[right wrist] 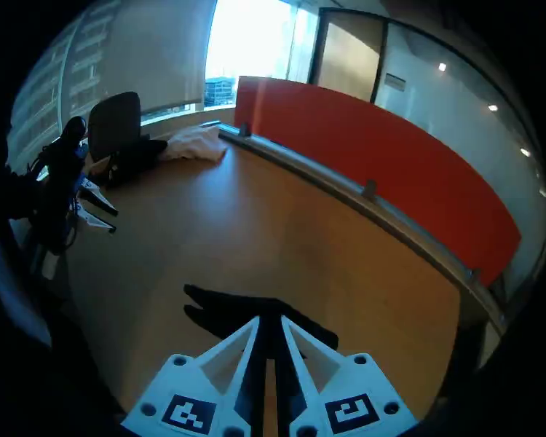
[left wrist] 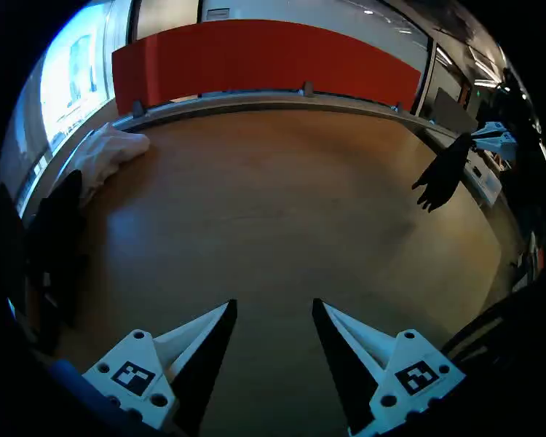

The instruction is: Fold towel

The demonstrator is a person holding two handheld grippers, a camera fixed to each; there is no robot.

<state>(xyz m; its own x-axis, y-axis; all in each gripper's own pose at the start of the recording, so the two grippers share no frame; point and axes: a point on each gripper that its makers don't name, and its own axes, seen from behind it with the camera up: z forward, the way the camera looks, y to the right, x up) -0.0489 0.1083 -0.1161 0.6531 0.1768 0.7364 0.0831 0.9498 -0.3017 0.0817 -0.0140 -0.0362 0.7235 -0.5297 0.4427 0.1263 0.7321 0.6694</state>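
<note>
So the towel [left wrist: 109, 153] is a crumpled heap at the worktop's [left wrist: 273, 218] far corner, looks soft and floppy, I'd pinch a corner; left gripper [left wrist: 274, 302] spread empty, right gripper [right wrist: 271, 320] clamped on what looks like a black glove [right wrist: 215, 306].

- The table [left wrist: 273, 218] is a broad top of warm brown wood, smooth and mostly bare.
- A grey rail [left wrist: 273, 102] runs along its edge at 12 o'clock in the left gripper view.
- A long red screen [left wrist: 273, 58] stands upright on that rail, held by small grey brackets [left wrist: 308, 89].
- A pale crumpled towel [left wrist: 109, 153] lies heaped on the wood at 10 o'clock, in the corner close to the rail's end.
- A black glove-shaped cloth [right wrist: 229, 309] sits at the tips of the right claw [right wrist: 271, 319], at 6 o'clock in the right gripper view. Whether it rests on the wood cannot be told.
</note>
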